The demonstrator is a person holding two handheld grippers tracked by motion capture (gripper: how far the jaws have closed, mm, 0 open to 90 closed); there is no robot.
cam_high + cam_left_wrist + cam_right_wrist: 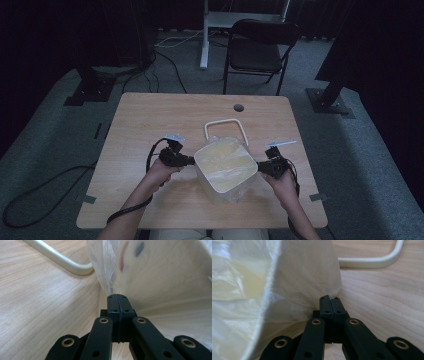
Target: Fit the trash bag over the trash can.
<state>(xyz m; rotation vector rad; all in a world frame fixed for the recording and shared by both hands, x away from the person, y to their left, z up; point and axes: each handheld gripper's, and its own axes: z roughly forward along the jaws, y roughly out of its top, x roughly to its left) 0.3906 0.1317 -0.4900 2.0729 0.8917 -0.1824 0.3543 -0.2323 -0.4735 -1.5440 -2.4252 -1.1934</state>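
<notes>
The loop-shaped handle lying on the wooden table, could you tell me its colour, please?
Cream-white handle; the right gripper view shows it best.

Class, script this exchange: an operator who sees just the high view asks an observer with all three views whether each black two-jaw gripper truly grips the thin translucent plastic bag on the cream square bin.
Observer: In the left gripper view, the left gripper has its jaws pressed together on a pinched fold of the thin translucent plastic bag.
Operator: And the other side?
Observer: The right gripper is likewise shut on the bag's film, low beside the light wooden table.
Operator: Any detail on the bag that I miss from above?
Observer: Blurred red and dark blue marks show on the film just above the left gripper.
</notes>
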